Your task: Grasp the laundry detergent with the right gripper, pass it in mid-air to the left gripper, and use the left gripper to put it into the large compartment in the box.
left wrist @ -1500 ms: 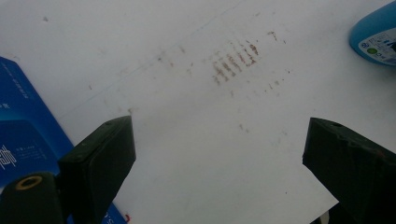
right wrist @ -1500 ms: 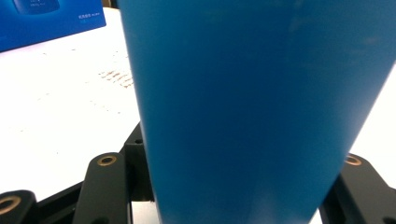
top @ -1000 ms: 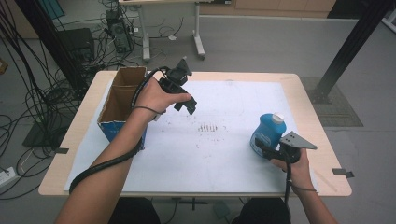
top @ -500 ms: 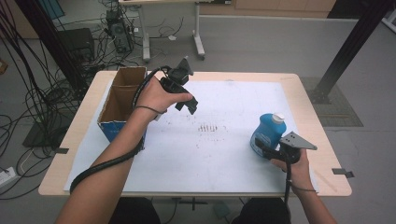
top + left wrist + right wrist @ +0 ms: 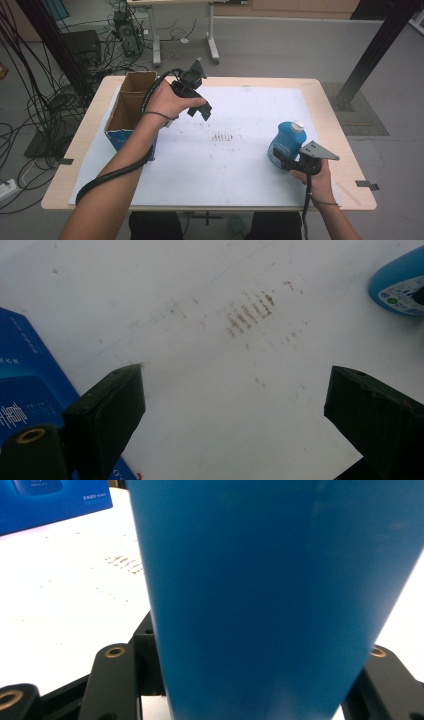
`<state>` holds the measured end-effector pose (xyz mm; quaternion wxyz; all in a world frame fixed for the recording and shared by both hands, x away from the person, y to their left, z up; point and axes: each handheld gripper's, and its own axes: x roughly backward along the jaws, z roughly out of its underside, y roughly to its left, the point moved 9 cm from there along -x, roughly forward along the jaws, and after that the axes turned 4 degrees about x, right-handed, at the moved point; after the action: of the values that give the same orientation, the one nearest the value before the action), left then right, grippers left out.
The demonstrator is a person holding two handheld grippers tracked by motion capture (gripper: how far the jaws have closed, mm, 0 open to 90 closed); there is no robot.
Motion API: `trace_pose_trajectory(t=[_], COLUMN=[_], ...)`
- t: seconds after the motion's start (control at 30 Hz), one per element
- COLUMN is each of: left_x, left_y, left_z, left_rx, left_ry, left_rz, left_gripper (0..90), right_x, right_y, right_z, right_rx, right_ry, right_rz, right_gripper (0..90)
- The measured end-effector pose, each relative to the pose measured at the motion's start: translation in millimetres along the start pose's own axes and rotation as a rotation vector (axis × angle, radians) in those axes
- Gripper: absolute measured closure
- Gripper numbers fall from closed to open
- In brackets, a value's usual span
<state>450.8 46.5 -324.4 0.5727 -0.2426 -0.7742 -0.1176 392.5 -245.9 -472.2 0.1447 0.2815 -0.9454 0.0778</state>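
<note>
High view: the white table spreads under both my hands, and the open cardboard box stands just to the outer side of my left gripper. Ahead of my right gripper stands the blue bottle, upright with its white cap on top, near the table's right edge and well apart from the box.

I judge the step in hand to be the grasp on the bottle, with the carry toward the box not yet begun. The next move calls for a lift that keeps the bottle upright, then a sweep across the table toward my left side.

My right gripper is clamped on the bottle's lower body; in the right gripper view the blue wall sits between my black jaws, close against the camera. My left gripper hangs above the table with its jaws spread wide and nothing between them; the brown smudges lie ahead of it.
</note>
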Motion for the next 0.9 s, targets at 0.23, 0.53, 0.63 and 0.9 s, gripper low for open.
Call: trace_pose_trajectory(t=[0.23, 0.53, 0.63, 0.9], left_x=[1.9, 0.0, -1.3, 0.1], left_y=[-2.8, -2.1, -1.0, 1.1], left_z=[1.2, 7.9, 9.4, 9.5], left_rx=[0.000, 0.015, 0.017, 0.011], left_ry=[-0.009, -0.016, -0.015, -0.017], left_rz=[-0.003, 0.002, 0.004, 0.007], left_gripper=[9.7, 9.7, 9.7, 9.7], right_x=[-0.1, 0.0, 0.1, 0.0], right_y=[-0.1, 0.0, 0.3, 0.3], right_z=[-0.1, -0.1, 0.0, -0.4], right_rx=[-0.002, -0.002, -0.001, 0.002], right_ry=[0.003, 0.000, -0.004, -0.001], right_rz=[-0.002, 0.004, 0.008, 0.011], right_gripper=[41.8, 41.9, 42.1, 43.1])
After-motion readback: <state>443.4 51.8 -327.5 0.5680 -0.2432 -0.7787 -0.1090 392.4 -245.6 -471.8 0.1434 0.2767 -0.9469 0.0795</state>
